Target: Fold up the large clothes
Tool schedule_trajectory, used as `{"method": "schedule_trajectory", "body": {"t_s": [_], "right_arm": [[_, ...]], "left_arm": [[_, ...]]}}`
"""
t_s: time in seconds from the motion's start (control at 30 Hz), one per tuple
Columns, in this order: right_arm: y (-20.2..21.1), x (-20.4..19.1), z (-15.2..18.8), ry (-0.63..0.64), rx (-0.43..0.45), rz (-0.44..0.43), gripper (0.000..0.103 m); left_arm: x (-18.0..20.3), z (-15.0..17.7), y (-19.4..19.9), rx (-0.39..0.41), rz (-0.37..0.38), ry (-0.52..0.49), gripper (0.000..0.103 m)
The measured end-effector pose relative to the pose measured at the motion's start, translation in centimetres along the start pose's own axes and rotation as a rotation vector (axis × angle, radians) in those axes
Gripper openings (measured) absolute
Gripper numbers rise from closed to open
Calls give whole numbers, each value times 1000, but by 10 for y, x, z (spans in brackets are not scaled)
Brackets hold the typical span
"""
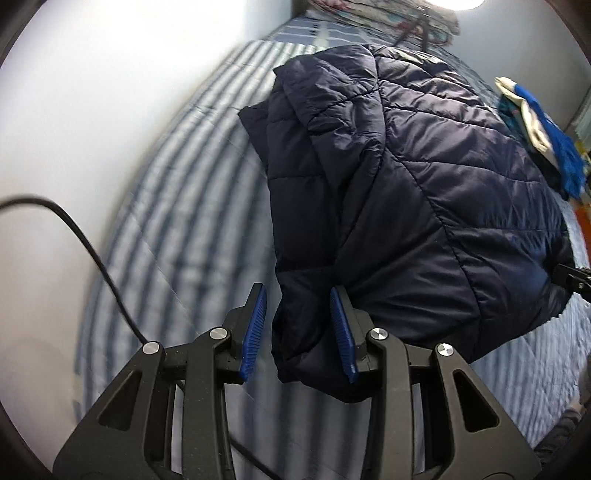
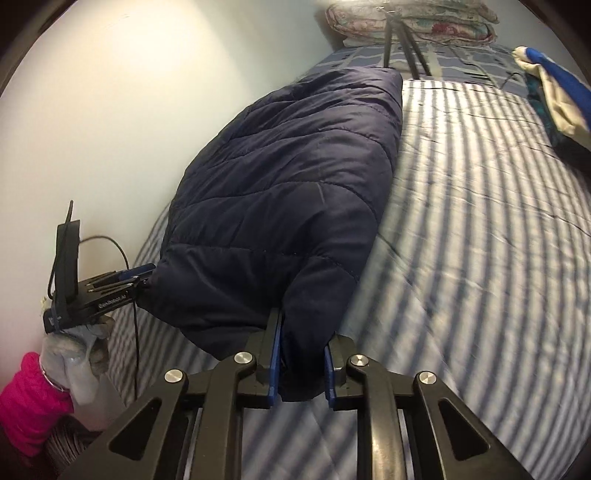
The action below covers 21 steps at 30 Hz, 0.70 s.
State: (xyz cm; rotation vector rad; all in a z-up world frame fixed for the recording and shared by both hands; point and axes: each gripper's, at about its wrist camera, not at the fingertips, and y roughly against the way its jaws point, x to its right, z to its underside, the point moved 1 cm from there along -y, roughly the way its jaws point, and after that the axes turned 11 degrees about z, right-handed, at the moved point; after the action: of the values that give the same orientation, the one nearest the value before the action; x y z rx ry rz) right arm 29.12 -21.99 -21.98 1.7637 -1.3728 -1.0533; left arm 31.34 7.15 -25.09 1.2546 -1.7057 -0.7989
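Home bedroom: striped bed (image 2: 461, 221), folded quilts (image 2: 410, 22)

Quilted jacket (image 1: 424, 192) of slightly glossy cloth; matt striped cloth bedsheet (image 2: 480, 221).

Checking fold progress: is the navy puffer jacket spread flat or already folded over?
Folded over. The puffer jacket shows stacked layers along its left edge in the left wrist view, a narrowed bundle on the striped bed, not flat.

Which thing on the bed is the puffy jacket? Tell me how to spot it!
Find the bed with the blue-and-white striped sheet. In the middle, lifted at its near edge by the left gripper and right gripper, lies the jacket. It is plain dark navy with stitched quilting, unlike the bright blue-and-cream clothes pile beside it.
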Motion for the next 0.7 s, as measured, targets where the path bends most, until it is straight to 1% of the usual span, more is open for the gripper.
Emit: {"method": "schedule_trajectory", "body": {"t_s": [0.23, 0.33, 0.4, 0.43, 0.47, 0.53, 0.57, 0.6, 0.63, 0.67, 0.7], "right_arm": [[27, 21, 35, 19, -19, 44, 17], [36, 31, 53, 8, -23, 50, 17], [36, 32, 57, 28, -20, 69, 17], [36, 33, 58, 34, -23, 71, 22], [36, 32, 60, 35, -27, 75, 29], [37, 35, 56, 44, -28, 92, 35], [43, 34, 57, 59, -12, 94, 36], [51, 35, 58, 73, 9, 101, 36], [56, 35, 59, 82, 27, 110, 38], [64, 37, 59, 89, 52, 118, 41], [72, 37, 58, 92, 85, 123, 43]], "left_arm": [[37, 24, 4, -29, 56, -51, 36], [45, 31, 6, -39, 69, -65, 36], [47, 32, 9, -45, 80, -62, 36], [45, 32, 14, -42, 94, -49, 36], [45, 35, 21, -35, 113, -36, 36], [38, 34, 44, 4, 167, 4, 36], [36, 30, 55, 34, 184, 18, 36], [31, 27, 63, 57, 193, 27, 36], [29, 21, 73, 98, 203, 35, 36], [27, 14, 81, 137, 209, 35, 36], [25, 8, 83, 157, 204, 30, 36]]}}
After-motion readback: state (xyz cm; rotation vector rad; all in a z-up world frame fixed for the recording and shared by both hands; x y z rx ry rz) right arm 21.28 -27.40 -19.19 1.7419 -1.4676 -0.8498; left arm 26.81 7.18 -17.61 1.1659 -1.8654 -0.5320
